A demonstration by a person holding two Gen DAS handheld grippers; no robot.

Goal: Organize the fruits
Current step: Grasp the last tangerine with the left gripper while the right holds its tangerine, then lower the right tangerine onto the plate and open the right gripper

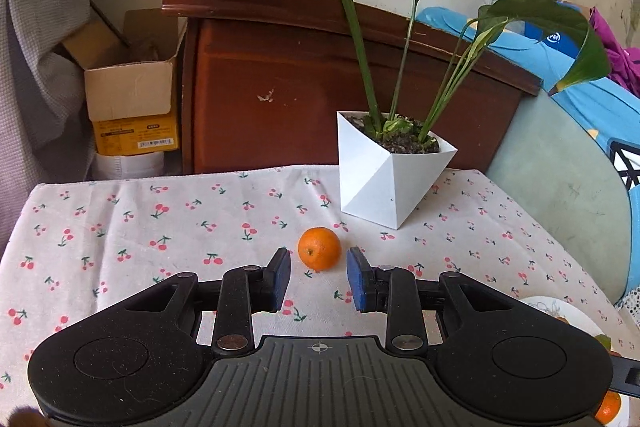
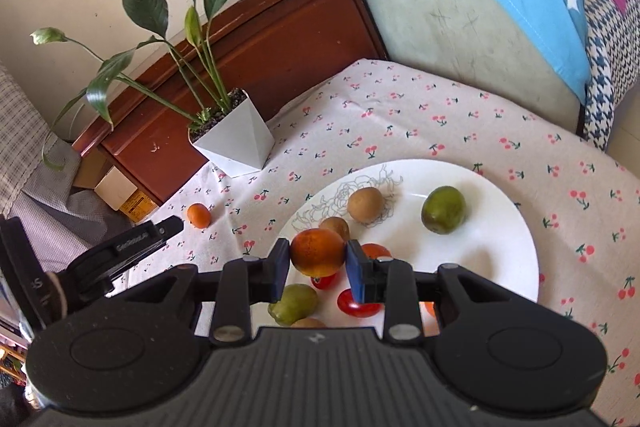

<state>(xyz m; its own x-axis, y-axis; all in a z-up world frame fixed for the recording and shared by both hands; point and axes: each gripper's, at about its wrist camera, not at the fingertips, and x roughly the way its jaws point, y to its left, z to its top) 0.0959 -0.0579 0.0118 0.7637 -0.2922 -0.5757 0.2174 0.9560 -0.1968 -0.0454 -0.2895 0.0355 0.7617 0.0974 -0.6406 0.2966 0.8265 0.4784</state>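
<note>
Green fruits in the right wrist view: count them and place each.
2. One green fruit on the plate's right part; another green fruit near its front edge, beside the right gripper. More may be hidden.

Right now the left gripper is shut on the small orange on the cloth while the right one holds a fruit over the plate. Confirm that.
Not quite. The left gripper is open; the small orange sits untouched on the cloth ahead of its fingertips, as the left wrist view shows. The right gripper does hold an orange-red fruit over the plate.
</note>
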